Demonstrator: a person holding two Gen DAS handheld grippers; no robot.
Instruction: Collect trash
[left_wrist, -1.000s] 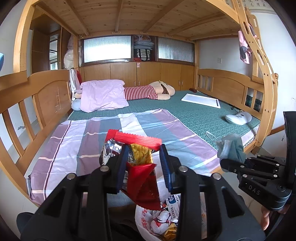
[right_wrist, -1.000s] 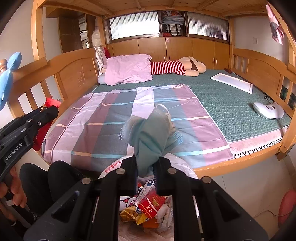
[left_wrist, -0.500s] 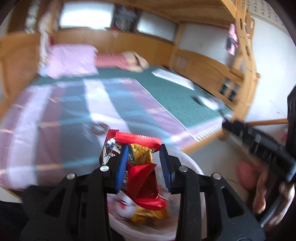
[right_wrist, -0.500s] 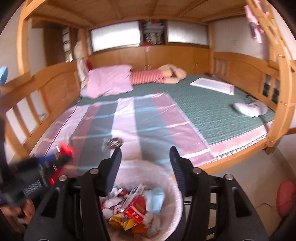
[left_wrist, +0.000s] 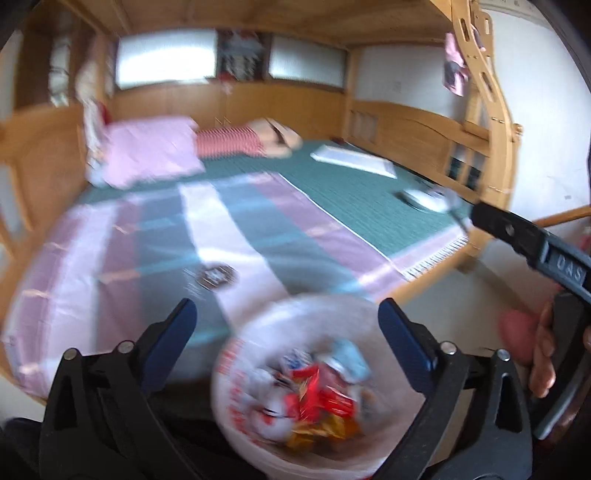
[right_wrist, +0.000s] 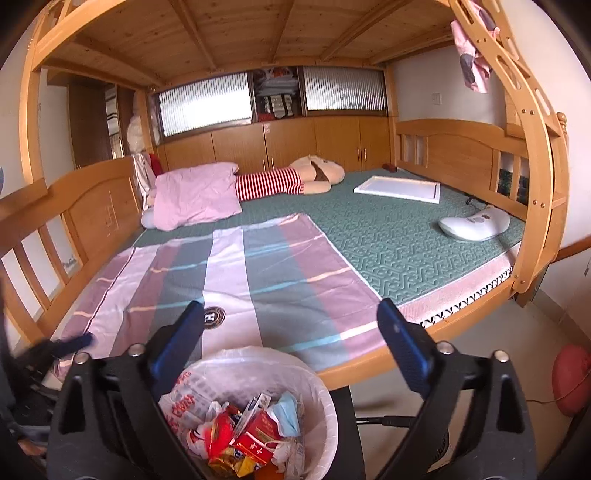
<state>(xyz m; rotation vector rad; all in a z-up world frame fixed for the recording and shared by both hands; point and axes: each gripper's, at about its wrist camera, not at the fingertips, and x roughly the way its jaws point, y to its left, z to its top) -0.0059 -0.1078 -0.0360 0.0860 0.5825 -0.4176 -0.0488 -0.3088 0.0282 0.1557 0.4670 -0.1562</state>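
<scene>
A white-lined trash bin (right_wrist: 258, 356) stands on the floor at the foot of the bed. It holds red and yellow snack wrappers (right_wrist: 255, 439) and a pale blue mask (right_wrist: 288, 410). My right gripper (right_wrist: 290, 310) hangs above the bin, its jaws opening wide with nothing between them. My left gripper (left_wrist: 286, 310) hovers over the same bin (left_wrist: 229, 402), its jaws also opening and empty; the red wrappers (left_wrist: 314, 391) lie below it in the blurred left wrist view. The right gripper's finger (left_wrist: 517, 232) and a hand (left_wrist: 543, 354) show at that view's right edge.
The bed carries a striped sheet (right_wrist: 258, 273) with a round dark emblem (right_wrist: 213, 316), a pink pillow (right_wrist: 195, 194), a striped plush toy (right_wrist: 288, 181), a white board (right_wrist: 399, 188) and a white cushion (right_wrist: 476, 223). A wooden ladder (right_wrist: 532, 177) rises at the right. A red ball (right_wrist: 570, 376) lies on the floor.
The left gripper let go of the red wrapper bundle, which now lies in the bin. The right gripper released the blue mask and spread wide. The left view swung right and down.
</scene>
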